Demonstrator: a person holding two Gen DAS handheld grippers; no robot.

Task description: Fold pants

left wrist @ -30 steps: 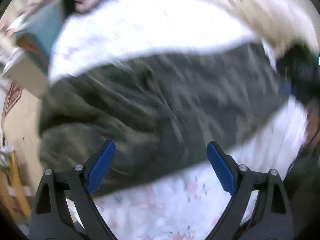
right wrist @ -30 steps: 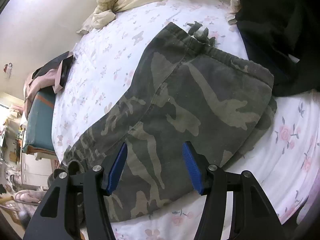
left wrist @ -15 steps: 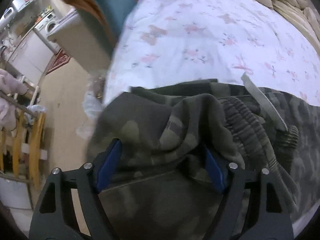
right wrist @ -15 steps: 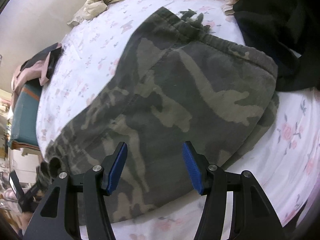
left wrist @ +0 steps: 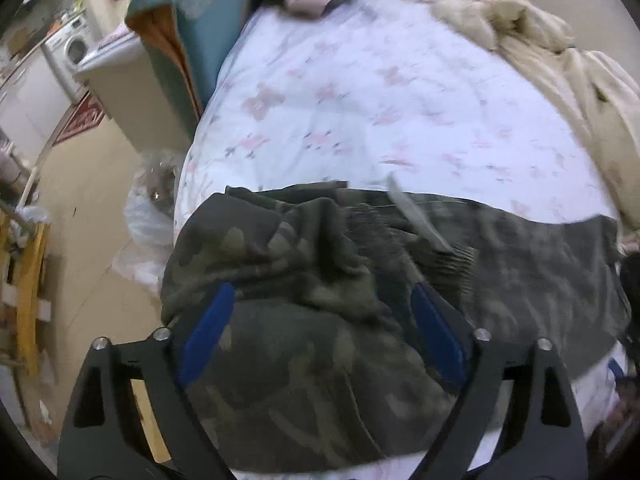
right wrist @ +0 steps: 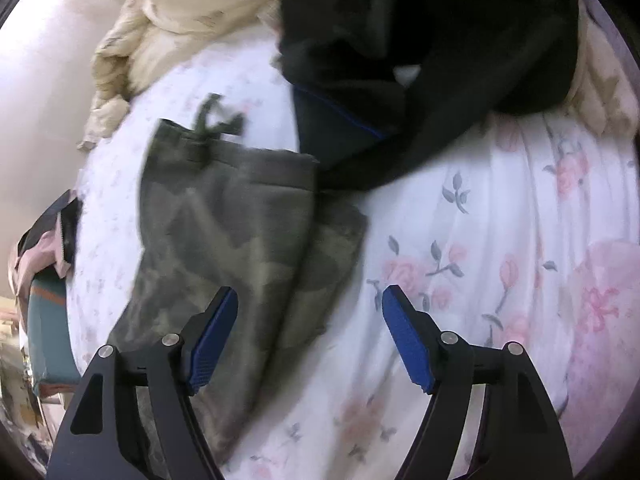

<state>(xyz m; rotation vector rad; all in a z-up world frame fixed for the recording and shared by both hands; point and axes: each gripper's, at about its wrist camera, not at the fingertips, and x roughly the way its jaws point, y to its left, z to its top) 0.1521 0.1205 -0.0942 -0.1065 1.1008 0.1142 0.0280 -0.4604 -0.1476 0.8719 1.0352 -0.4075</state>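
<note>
The camouflage pants (left wrist: pixel 304 280) lie along the near edge of the bed with the floral sheet (left wrist: pixel 360 92). In the left wrist view their bunched leg ends with ribbed cuffs (left wrist: pixel 384 236) sit between my left gripper's open blue pads; the left gripper (left wrist: pixel 320 328) is low over that cloth and holds nothing. In the right wrist view the pants (right wrist: pixel 224 236) lie folded lengthwise, waistband and drawstring (right wrist: pixel 216 120) at the far end. My right gripper (right wrist: pixel 310 320) is open and empty above the pants' right edge and the sheet.
A black garment (right wrist: pixel 400 60) lies heaped on the bed beyond the waistband. A cream blanket (left wrist: pixel 560 52) is piled at the far side. A teal case (left wrist: pixel 188 40), a beige box (left wrist: pixel 120 92) and a plastic bag (left wrist: pixel 144 216) stand on the floor at the bed's left.
The left gripper has swung from over the pants' middle to the bunched leg ends at the bed's corner. The right gripper has shifted right, off the pants' middle, to their right edge.
</note>
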